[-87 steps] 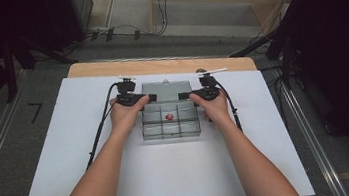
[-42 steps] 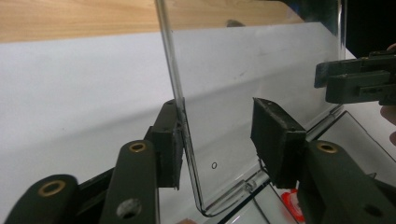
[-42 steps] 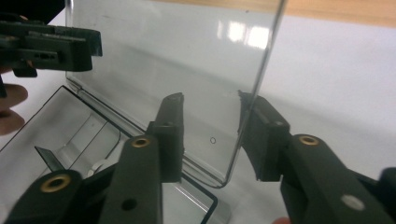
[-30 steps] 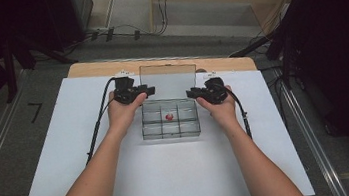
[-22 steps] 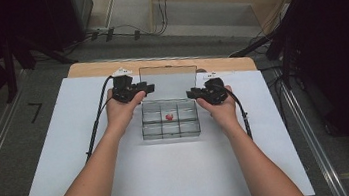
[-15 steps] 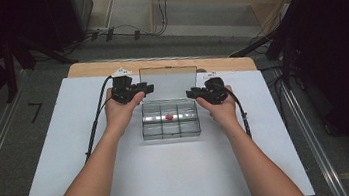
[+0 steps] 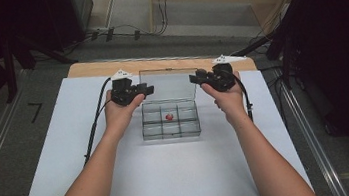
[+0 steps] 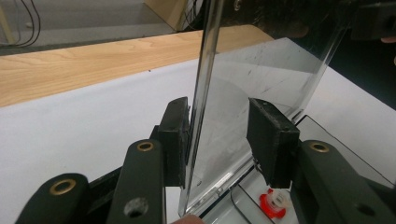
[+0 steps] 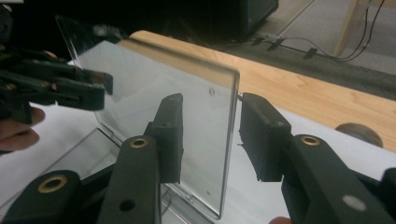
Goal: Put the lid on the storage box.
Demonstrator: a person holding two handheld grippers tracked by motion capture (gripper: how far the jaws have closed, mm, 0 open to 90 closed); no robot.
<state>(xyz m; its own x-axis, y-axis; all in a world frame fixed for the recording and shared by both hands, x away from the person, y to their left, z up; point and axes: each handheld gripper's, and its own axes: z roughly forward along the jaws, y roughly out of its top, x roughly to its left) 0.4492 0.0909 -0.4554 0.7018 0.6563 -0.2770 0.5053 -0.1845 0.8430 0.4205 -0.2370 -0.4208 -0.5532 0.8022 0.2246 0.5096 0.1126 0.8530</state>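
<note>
We see a white worktop (image 7: pixel 69 156) that carries everything, with a strip of bare wood (image 7: pixel 103 67) along its far edge; beyond that lie a grey floor, loose cables (image 7: pixel 119 31) and dark stands at both sides. Near the far middle of the worktop sits a clear plastic box (image 7: pixel 170 121) divided into small compartments, and a little red piece (image 7: pixel 168 116) lies in a middle compartment of its far row. The clear lid (image 7: pixel 168 84) stands raised, close to upright, hinged along the box's far edge. Our left gripper (image 8: pixel 219 135) straddles the lid's left edge; one pad lies against the pane while the other stands clear of it, so the jaws sit partly open rather than clamped. Our right gripper (image 9: pixel 210 135) straddles the lid's right edge with its jaws just having been opening; a gap shows between the pane and the pad on the right of that view.
</note>
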